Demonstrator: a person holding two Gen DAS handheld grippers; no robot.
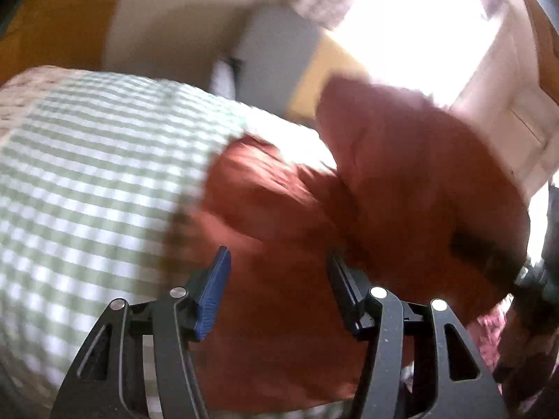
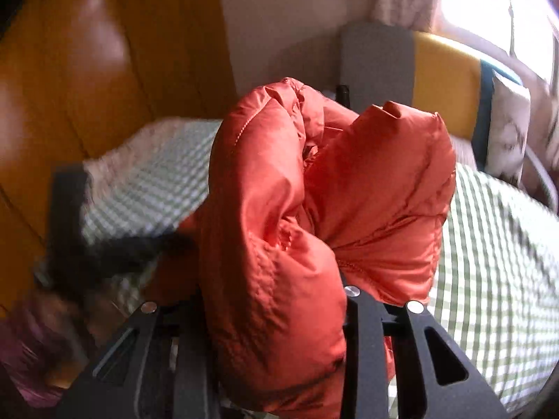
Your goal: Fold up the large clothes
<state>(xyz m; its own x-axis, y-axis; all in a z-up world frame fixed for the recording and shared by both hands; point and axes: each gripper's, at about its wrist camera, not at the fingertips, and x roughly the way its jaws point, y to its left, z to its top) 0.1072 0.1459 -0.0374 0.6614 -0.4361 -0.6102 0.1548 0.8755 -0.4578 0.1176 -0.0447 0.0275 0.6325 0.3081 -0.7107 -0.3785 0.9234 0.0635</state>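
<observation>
**While the jacket hangs bunched, spread it first**

Over the green-checked bedspread [image 2: 496,244], the orange puffer jacket [image 2: 314,209] hangs clamped in the right gripper [image 2: 279,300]. Left gripper [image 1: 279,279], jaws apart and empty beside the jacket, should pinch a hem.

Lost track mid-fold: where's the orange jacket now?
Bunched in the right gripper, lifted over the green checked bedspread; the orange jacket also lies beneath the open left gripper.

home bedroom: gingham-covered bed [image 2: 496,262], pillow [image 2: 508,132]
</observation>
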